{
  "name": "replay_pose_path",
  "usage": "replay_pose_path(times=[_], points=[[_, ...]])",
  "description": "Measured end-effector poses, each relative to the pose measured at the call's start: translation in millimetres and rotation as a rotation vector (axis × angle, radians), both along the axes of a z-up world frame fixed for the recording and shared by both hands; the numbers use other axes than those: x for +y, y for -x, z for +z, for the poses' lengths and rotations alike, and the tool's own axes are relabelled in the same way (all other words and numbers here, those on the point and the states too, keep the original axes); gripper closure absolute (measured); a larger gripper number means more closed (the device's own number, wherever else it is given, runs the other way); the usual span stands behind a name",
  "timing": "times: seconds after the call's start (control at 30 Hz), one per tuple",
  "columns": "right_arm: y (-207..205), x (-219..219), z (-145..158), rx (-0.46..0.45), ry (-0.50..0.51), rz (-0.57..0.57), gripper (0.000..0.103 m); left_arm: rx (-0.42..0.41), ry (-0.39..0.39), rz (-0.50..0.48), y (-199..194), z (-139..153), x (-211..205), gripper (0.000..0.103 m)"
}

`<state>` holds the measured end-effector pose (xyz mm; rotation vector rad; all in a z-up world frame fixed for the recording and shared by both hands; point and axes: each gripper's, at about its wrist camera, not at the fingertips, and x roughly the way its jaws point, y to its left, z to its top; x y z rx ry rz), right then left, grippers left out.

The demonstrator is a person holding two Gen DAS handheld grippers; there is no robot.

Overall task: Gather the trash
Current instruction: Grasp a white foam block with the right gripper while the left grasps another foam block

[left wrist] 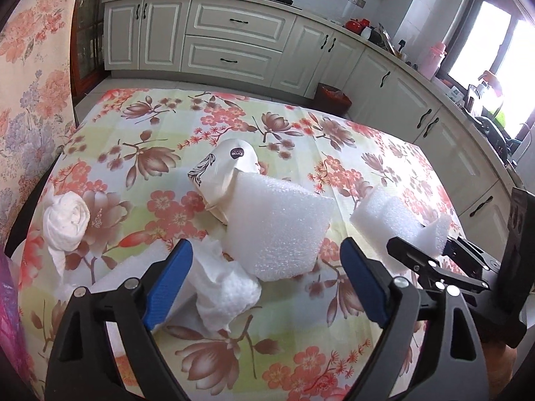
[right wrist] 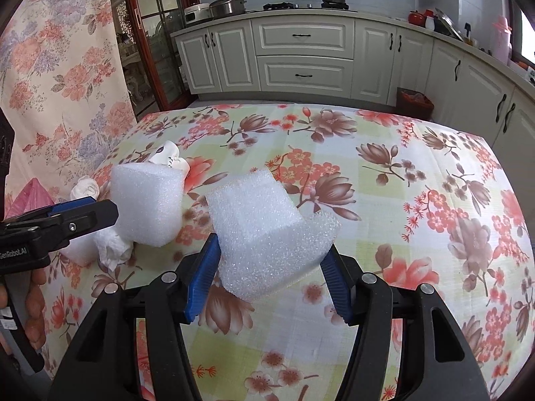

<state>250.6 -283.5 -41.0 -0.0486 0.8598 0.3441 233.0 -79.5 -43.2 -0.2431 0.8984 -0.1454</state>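
My right gripper (right wrist: 269, 257) is shut on a white foam piece (right wrist: 267, 234), held just above the flowered tablecloth; it also shows in the left wrist view (left wrist: 398, 224). My left gripper (left wrist: 267, 260) is open and empty, its blue pads either side of a crumpled white tissue (left wrist: 224, 287) and a larger white foam block (left wrist: 277, 224). Behind the block lies a crumpled cream paper bag (left wrist: 227, 170). A rolled white tissue (left wrist: 68, 224) lies at the table's left. The block (right wrist: 147, 204), the tissue (right wrist: 113, 250) and the left gripper (right wrist: 83, 214) show in the right wrist view.
A pink plastic bag (right wrist: 30, 197) hangs at the table's left edge. A flowered curtain (left wrist: 30, 67) hangs to the left. White kitchen cabinets (left wrist: 234, 43) stand beyond the table (right wrist: 367, 173), with a brown bin (left wrist: 332, 97) on the floor.
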Motion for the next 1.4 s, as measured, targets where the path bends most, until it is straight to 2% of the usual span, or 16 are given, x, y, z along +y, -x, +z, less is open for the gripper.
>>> replay_pose_path(times=[0.33,0.4,0.43,0.47,0.67,0.8,0.93,1.13,1.4], points=[[3,-14,0,0.005,0.008,-0.025,0.046,0.02,-0.093,-0.002,-24,-16,-27,0.013],[3,-15,0,0.004,0.009,-0.029,0.046,0.022,-0.113,0.002,-26,-18,-29,0.016],[4,-15,1,0.004,0.01,-0.03,0.046,0.021,-0.116,-0.002,-26,-18,-29,0.032],[4,-15,1,0.003,0.01,-0.03,0.046,0.025,-0.115,-0.006,-27,-19,-29,0.038],[6,-13,4,0.0,0.004,-0.029,0.046,-0.014,-0.064,-0.017,-15,-4,-22,0.038],[9,-7,7,-0.006,0.0,-0.02,0.046,-0.038,0.019,-0.028,-2,11,-15,0.038],[12,-2,13,-0.017,-0.002,-0.01,0.046,-0.066,0.049,-0.016,13,26,-6,0.038],[19,9,24,-0.038,-0.007,0.013,0.046,-0.108,0.062,0.025,36,50,15,0.038],[28,32,39,-0.058,-0.018,0.058,0.046,-0.164,0.044,0.156,75,75,75,0.038]])
